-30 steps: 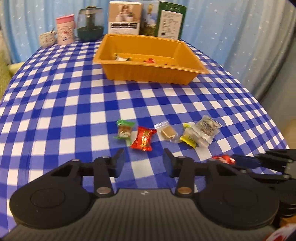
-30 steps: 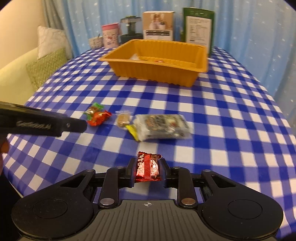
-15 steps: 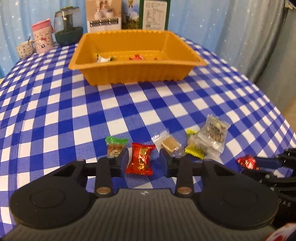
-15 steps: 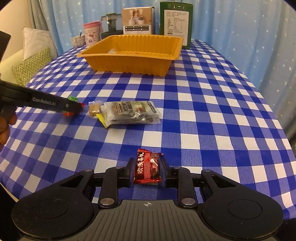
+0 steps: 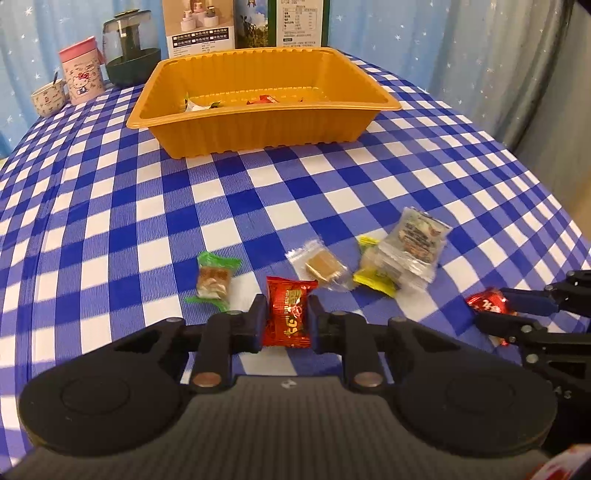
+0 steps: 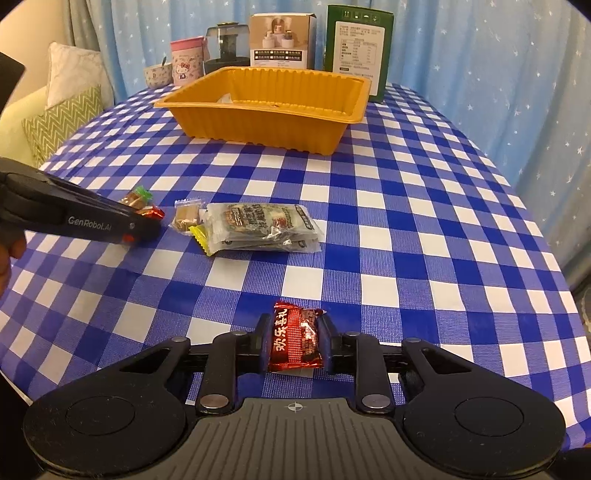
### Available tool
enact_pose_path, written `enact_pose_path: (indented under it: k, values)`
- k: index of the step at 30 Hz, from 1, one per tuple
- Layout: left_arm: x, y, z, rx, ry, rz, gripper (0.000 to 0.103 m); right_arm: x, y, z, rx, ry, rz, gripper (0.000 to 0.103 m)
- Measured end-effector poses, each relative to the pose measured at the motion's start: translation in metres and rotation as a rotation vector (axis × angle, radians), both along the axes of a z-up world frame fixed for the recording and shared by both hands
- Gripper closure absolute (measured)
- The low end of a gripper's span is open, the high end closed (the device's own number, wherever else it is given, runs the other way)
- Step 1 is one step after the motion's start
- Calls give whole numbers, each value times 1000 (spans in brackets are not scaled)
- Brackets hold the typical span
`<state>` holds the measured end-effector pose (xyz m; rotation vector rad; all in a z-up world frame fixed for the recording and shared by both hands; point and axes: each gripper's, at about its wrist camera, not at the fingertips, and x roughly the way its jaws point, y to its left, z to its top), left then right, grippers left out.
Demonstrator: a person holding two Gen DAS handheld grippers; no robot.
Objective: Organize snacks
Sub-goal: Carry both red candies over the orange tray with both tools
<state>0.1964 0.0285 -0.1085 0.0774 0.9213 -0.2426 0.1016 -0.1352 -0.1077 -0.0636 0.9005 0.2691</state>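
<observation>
L gripper point(image 5: 287, 318), bottom centre of the left wrist view: jaws have just been closing and now pinch a red candy packet point(image 5: 289, 317) from both sides, packet upright betw. the pads, low over the checked tablecloth point(image 5: 110, 206). R gripper point(image 6: 294, 341), bottom centre of its own view, is clamped on a dark-red snack packet point(image 6: 295, 341) w/ printed characters, jaws nearly together. In the left view that same gripper shows at the lower right edge. Just beyond the L gripper, mid-frame, loose snacks lie in a rough row: green-wrapped nougat point(image 5: 213, 280) at left, clear-wrapped brown candy point(image 5: 322, 266) centre, then a yellow-wrapped piece point(image 5: 373, 278) touching and partly under a clear snack pouch point(image 5: 415, 245) at right. Further back, upper centre, an orange tray point(image 5: 258, 125) w/ a few wrapped sweets inside. Behind it at the top: a small cup point(image 5: 48, 97), pink tumbler point(image 5: 81, 75), dark jar point(image 5: 130, 48), white box point(image 5: 199, 26), green box point(image 5: 297, 22), all in front of a blue curtain point(image 5: 424, 40).
</observation>
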Motion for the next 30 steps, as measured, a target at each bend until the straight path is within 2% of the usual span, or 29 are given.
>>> enact_pose_path:
  k: [6, 13, 22, 30]
  values:
    - [-20, -2, 12, -45, -2, 55, 83, -4, -9, 6, 18, -10, -33, 79]
    - [-30, -1, 36, -100, -24, 103, 83, -1, -18, 34, 83, -53, -77, 79]
    - [-27, -2, 63, -105, -63, 130, 83, 10, -10, 67, 128, -110, -67, 78]
    - [-24, -1, 73, -104, -84, 133, 83, 17, -7, 78, 148, -133, -60, 78]
